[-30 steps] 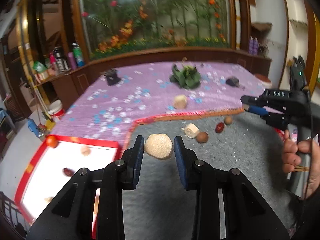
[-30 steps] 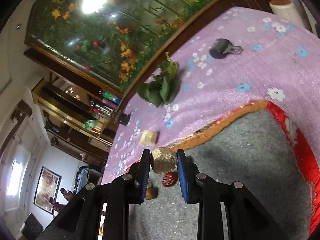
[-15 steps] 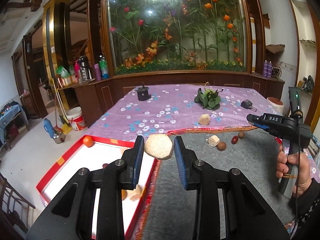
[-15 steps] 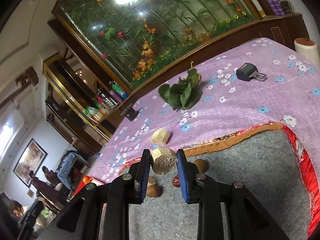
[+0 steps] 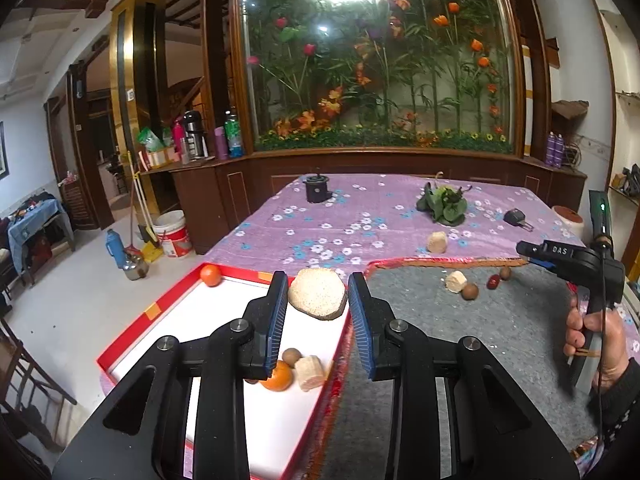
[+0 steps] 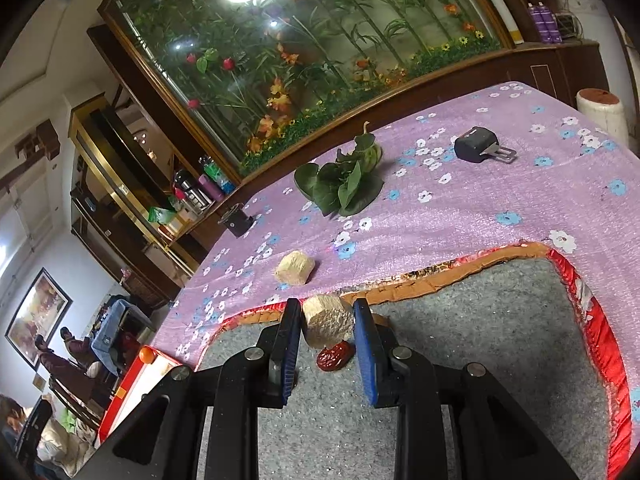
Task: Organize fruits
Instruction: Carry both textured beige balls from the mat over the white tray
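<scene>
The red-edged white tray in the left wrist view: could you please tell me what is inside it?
Inside the tray lie an orange at the far corner, and nearer, another orange, a brown nut and a pale chunk. The left gripper hides parts.

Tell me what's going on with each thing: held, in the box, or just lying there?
Left gripper: shut on a flat beige slice, above the red-rimmed tray.
Right gripper: shut on a beige chunk, over the grey mat.
Orange: in the tray.
Red date: lying on the mat.
Beige chunk on the cloth: lying loose.
Leafy greens: lying on the purple cloth.
</scene>
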`<state>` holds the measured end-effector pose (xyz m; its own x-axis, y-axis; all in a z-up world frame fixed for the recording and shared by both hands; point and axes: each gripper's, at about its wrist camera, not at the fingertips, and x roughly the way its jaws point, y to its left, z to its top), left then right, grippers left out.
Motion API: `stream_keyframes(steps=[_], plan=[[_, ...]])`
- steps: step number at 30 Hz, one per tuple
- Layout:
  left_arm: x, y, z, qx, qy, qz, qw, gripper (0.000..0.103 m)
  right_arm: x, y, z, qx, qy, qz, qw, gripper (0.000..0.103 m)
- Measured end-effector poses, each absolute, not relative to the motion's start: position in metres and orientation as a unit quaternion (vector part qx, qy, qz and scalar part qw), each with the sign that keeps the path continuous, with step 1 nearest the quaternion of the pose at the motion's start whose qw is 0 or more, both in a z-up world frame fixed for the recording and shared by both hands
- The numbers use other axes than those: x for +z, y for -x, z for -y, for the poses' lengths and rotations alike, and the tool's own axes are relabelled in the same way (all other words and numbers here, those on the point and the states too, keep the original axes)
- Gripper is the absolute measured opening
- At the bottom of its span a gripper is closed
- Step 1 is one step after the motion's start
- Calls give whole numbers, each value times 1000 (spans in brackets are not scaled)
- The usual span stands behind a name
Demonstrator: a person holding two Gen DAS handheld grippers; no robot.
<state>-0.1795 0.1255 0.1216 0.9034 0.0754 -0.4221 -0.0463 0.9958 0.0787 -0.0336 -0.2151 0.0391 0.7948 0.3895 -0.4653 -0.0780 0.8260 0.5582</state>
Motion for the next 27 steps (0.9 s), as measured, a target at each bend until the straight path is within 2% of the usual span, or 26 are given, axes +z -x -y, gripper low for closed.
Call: stream_keyframes(steps=[12,27], plan=[[124,184,-146,46,-18,-214,976,30,49,49,189,153,-247,-291,912,26],[108,180,-187,82,-1,-229,970,30,79,78,57,303,-217,-292,881,25]])
